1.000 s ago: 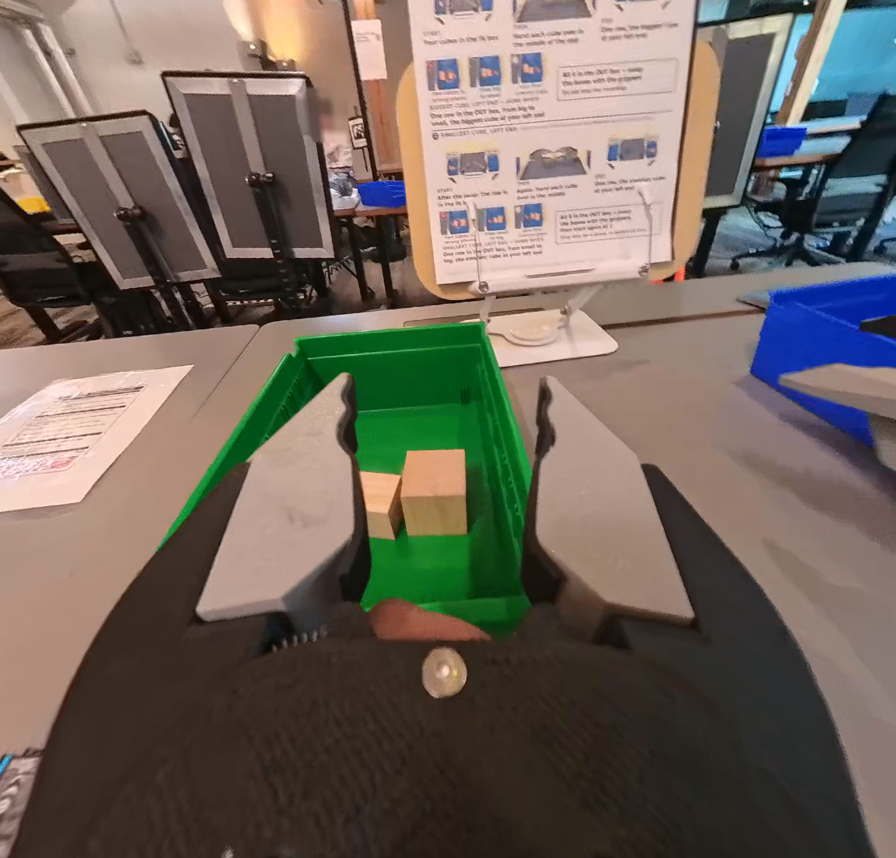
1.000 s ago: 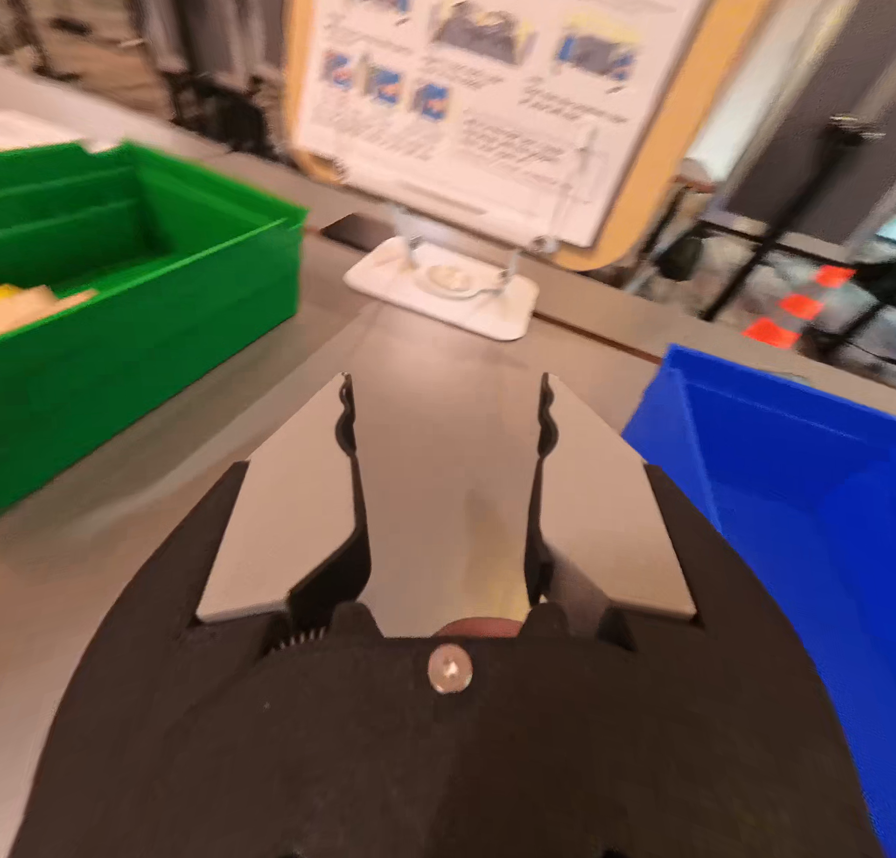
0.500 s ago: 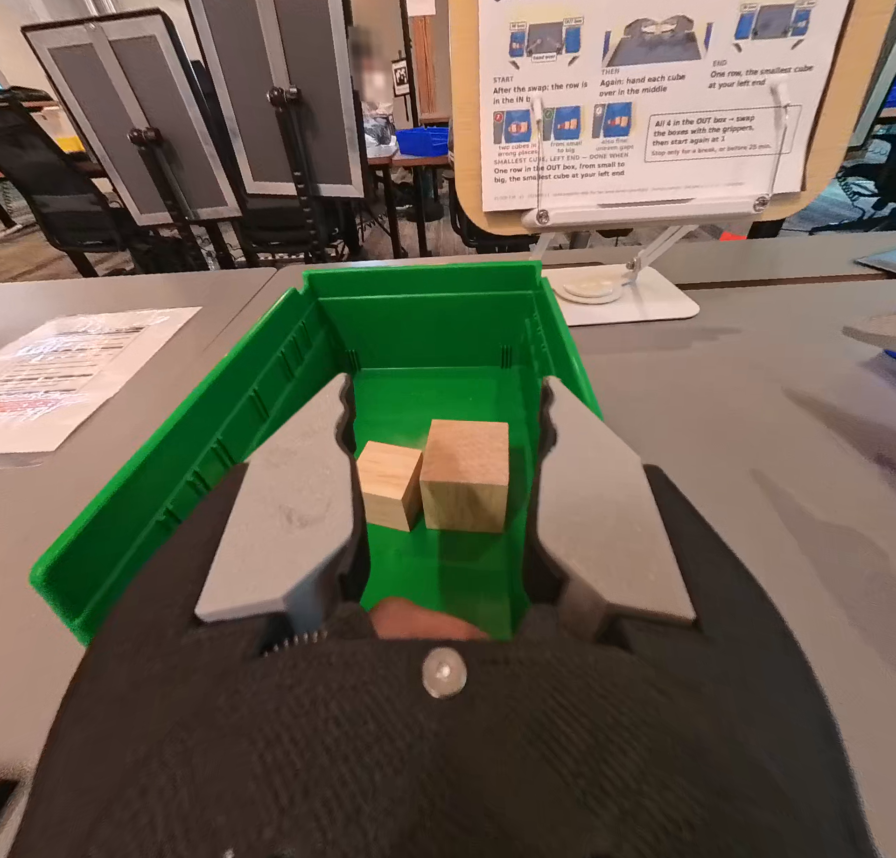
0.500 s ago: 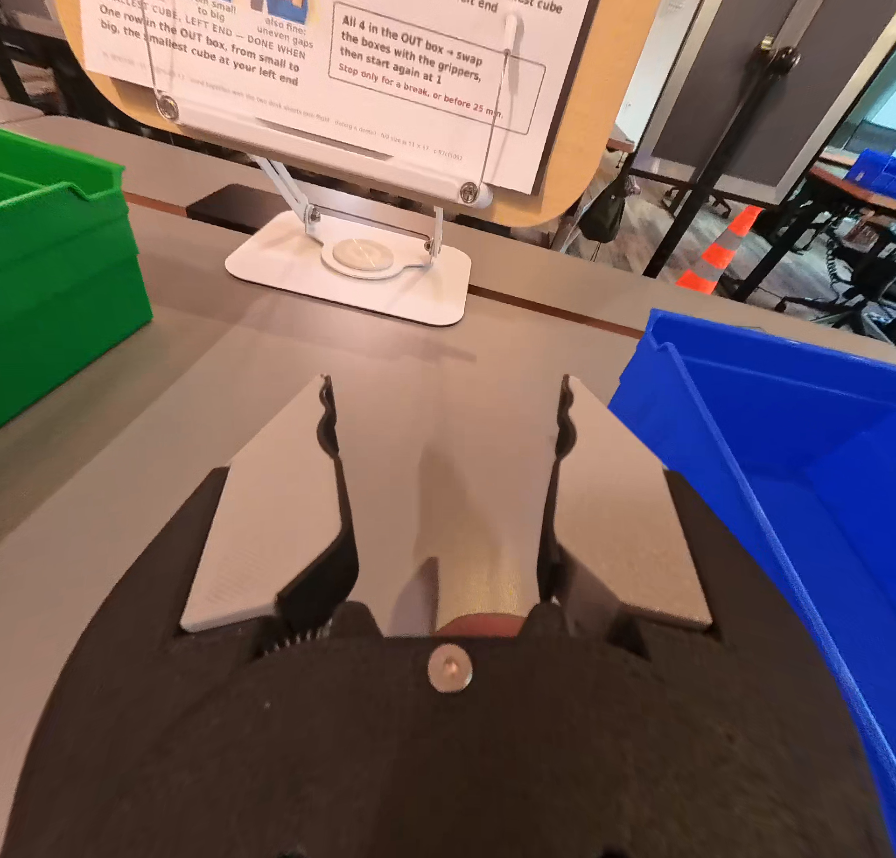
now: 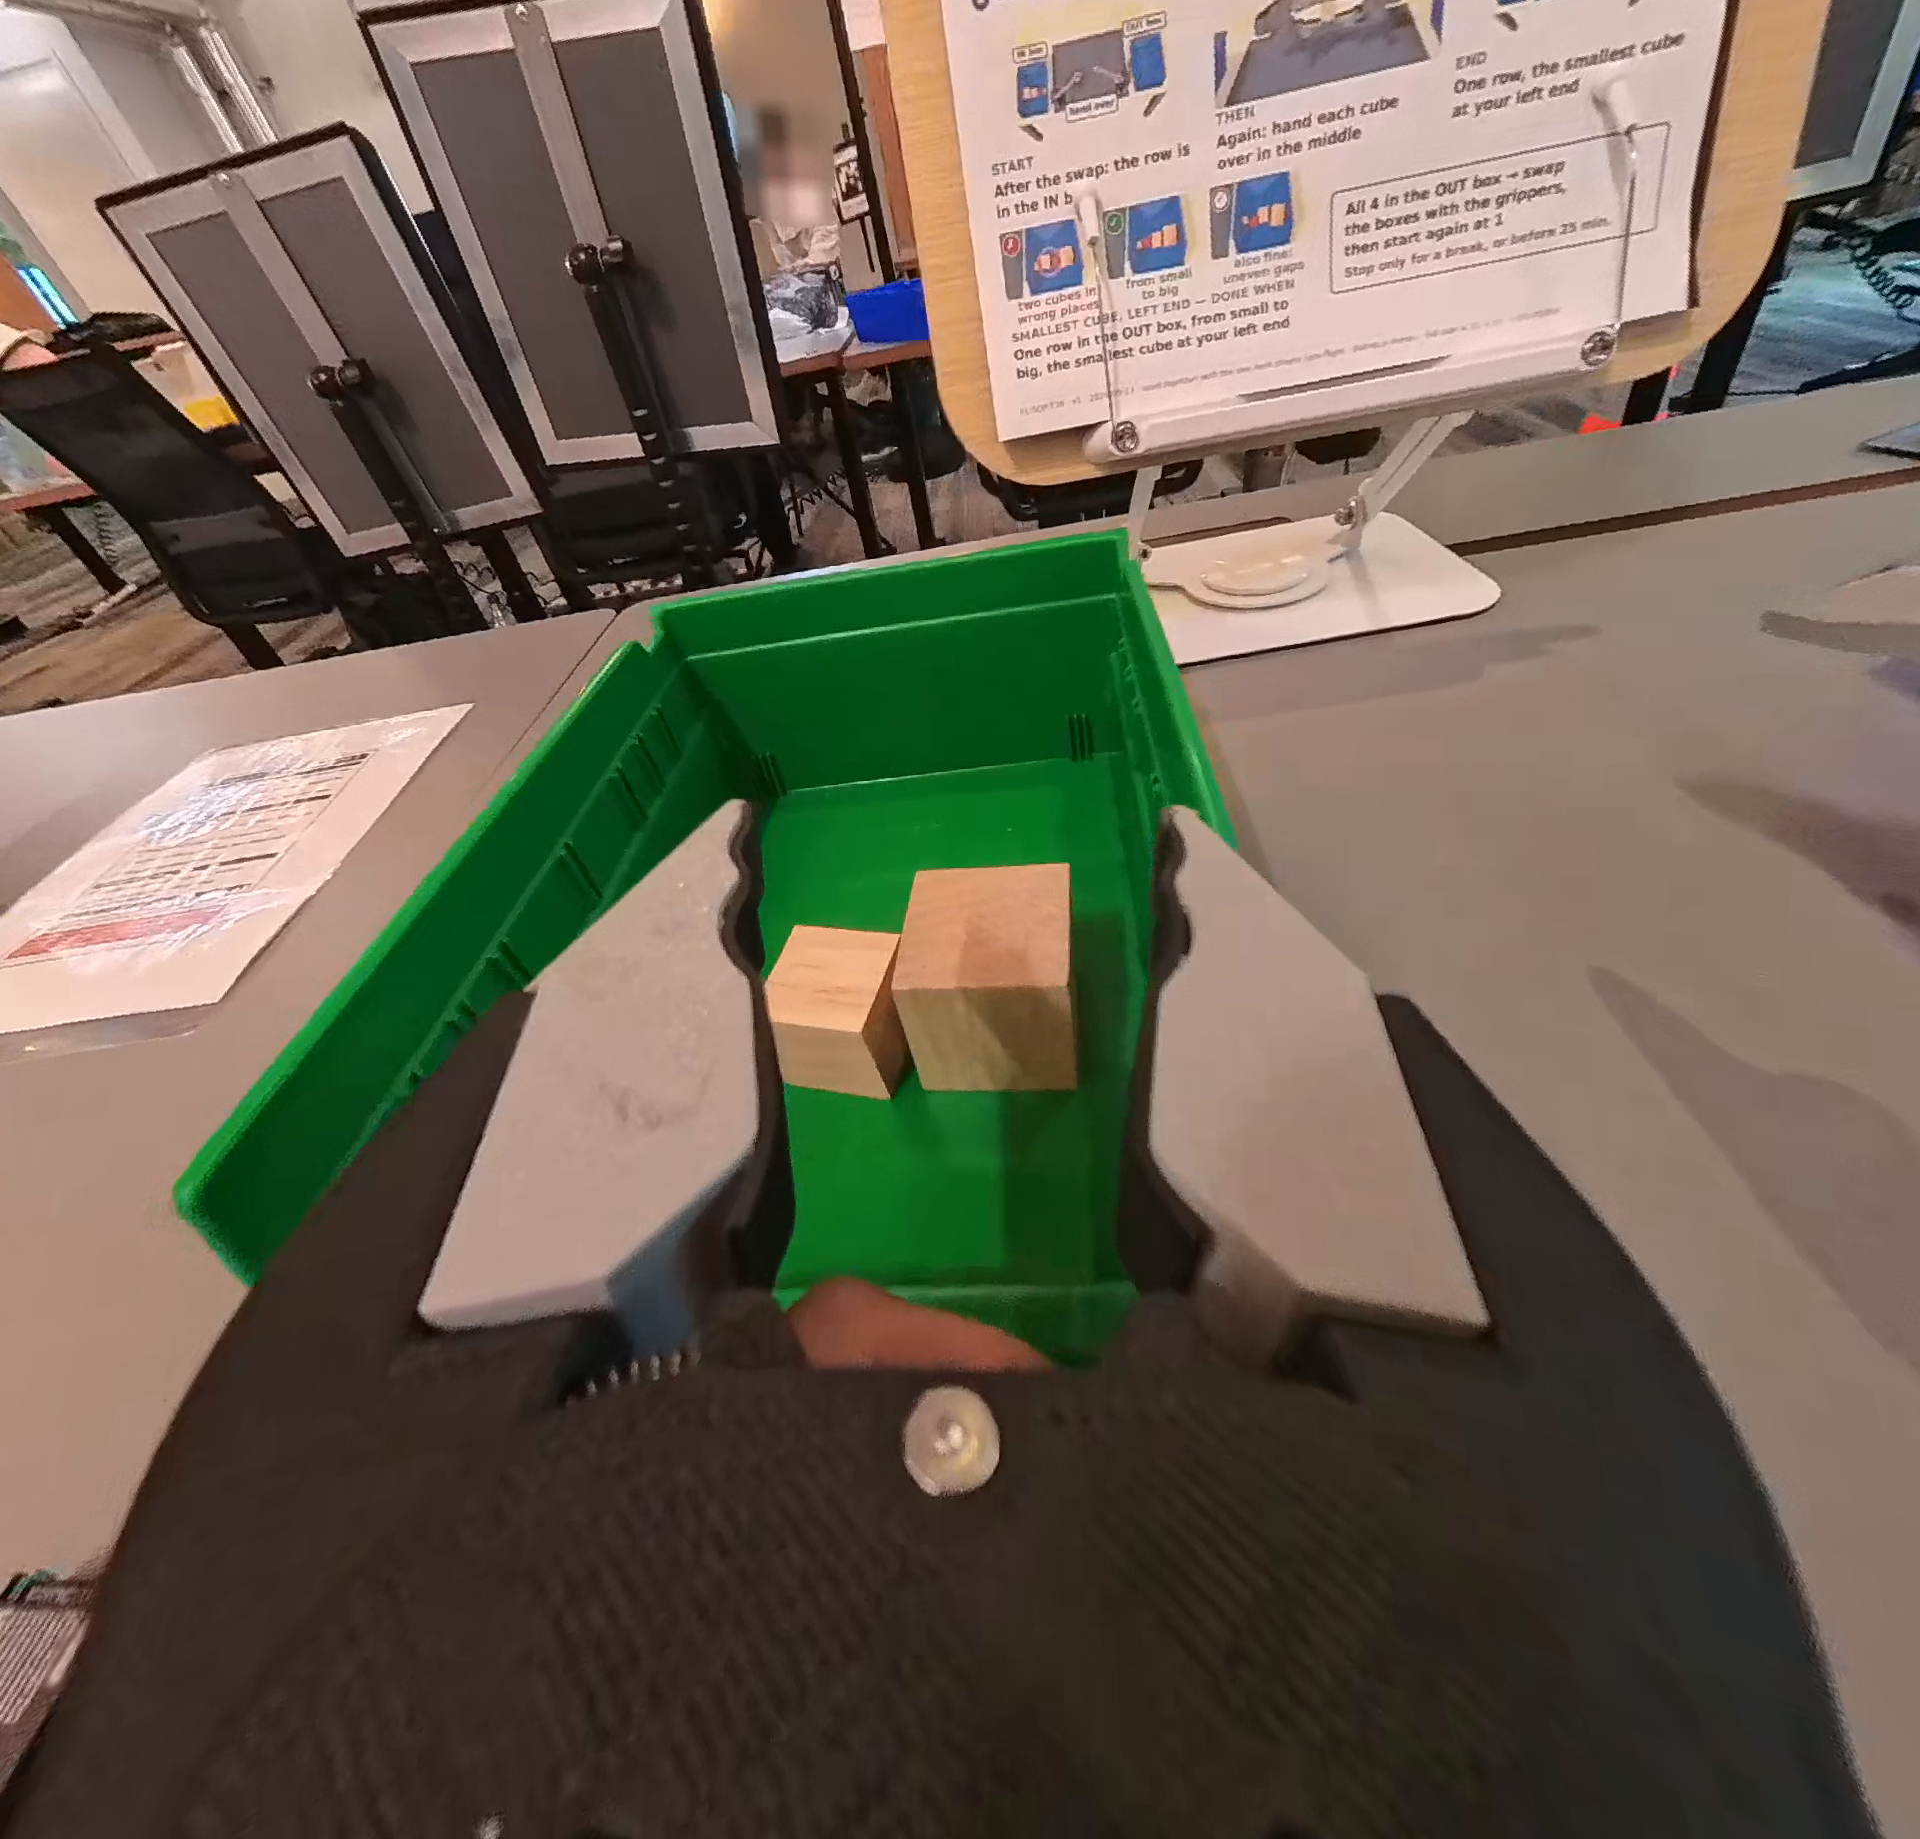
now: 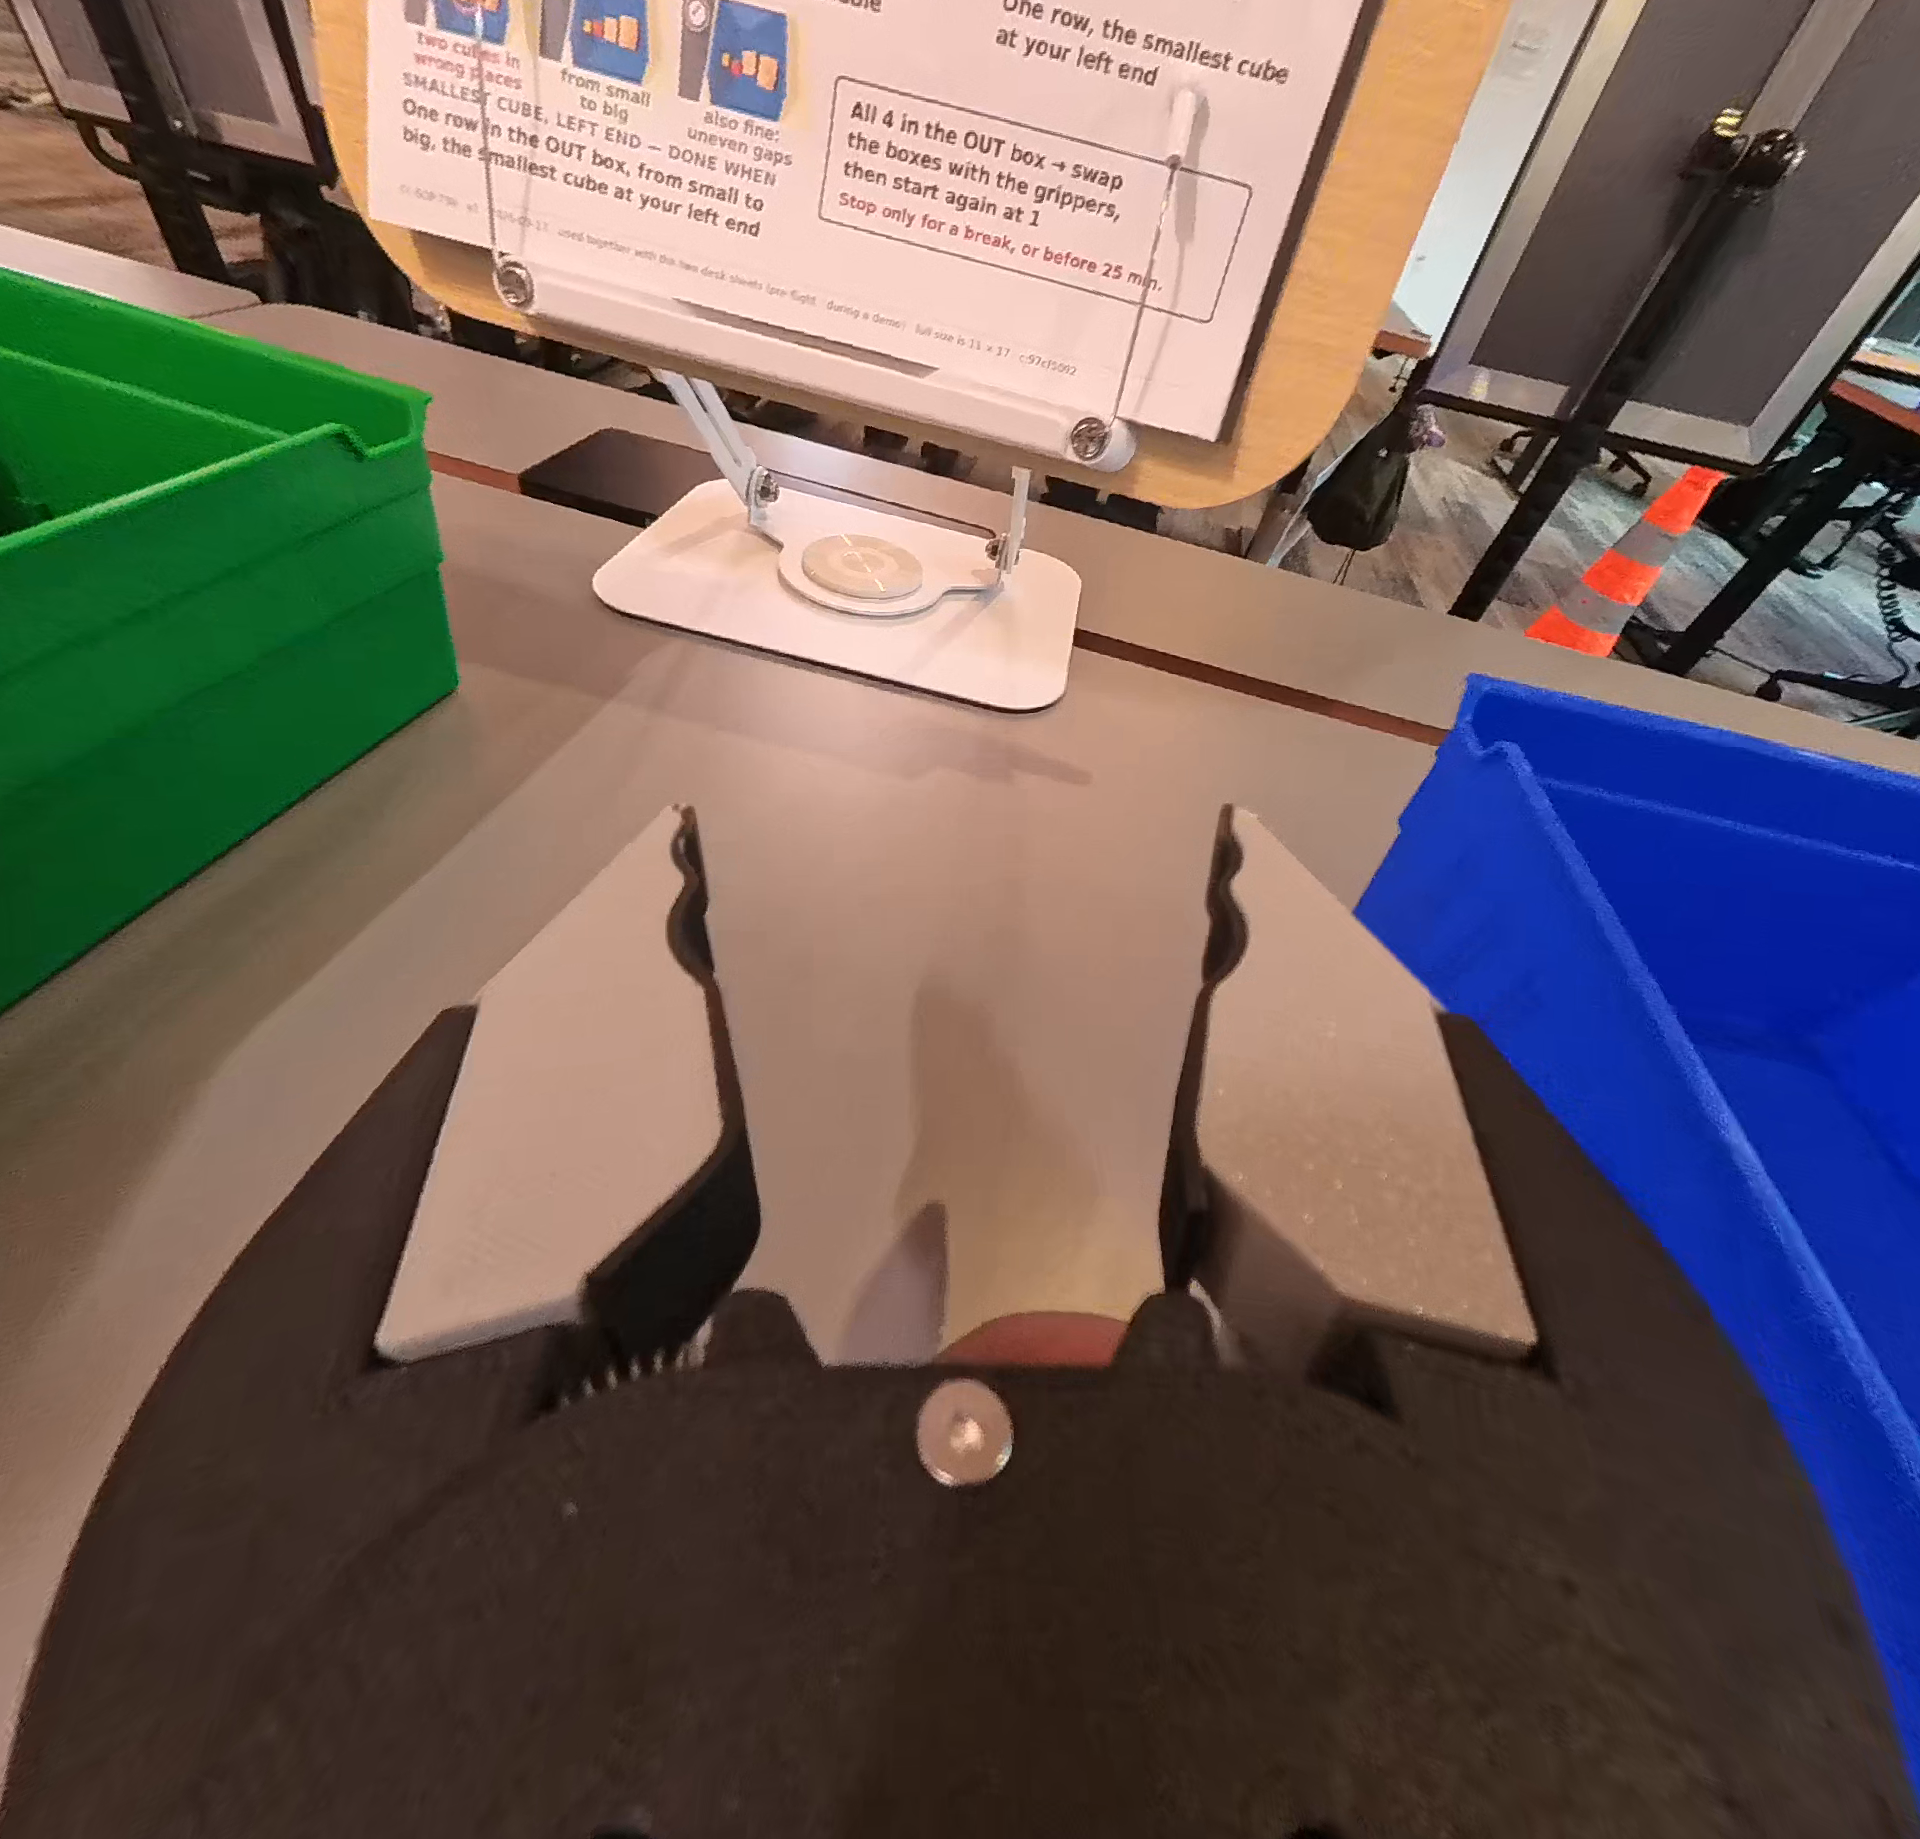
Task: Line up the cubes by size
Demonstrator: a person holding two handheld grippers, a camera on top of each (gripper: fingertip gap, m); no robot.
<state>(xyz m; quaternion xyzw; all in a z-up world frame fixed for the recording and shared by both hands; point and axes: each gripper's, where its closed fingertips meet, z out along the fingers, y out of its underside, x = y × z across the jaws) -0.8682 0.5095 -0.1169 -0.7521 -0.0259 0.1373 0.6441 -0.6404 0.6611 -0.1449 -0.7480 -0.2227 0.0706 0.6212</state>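
Observation:
Two wooden cubes sit side by side on the floor of a green bin (image 5: pixel 582 916): a smaller cube (image 5: pixel 831 1010) on the left and a bigger cube (image 5: pixel 987 968) on the right, touching or nearly so. My left gripper (image 5: pixel 951 833) is open and empty, hovering over the bin's near half with both cubes showing between its fingers. My right gripper (image 6: pixel 951 823) is open and empty over the grey table (image 6: pixel 935 854), between the green bin (image 6: pixel 208 594) and a blue bin (image 6: pixel 1683 1010). The blue bin's floor is mostly out of view.
A white stand (image 6: pixel 842 594) holds an instruction board (image 5: pixel 1320 148) at the table's back, between the bins. A laminated sheet (image 5: pixel 197 854) lies left of the green bin. Chairs, grey panels and an orange cone (image 6: pixel 1631 563) stand beyond the table.
My left gripper has moved forward over the green bin, so the cubes now sit between its fingers. My right gripper has swung right and steadied between the bins, opening slightly wider.

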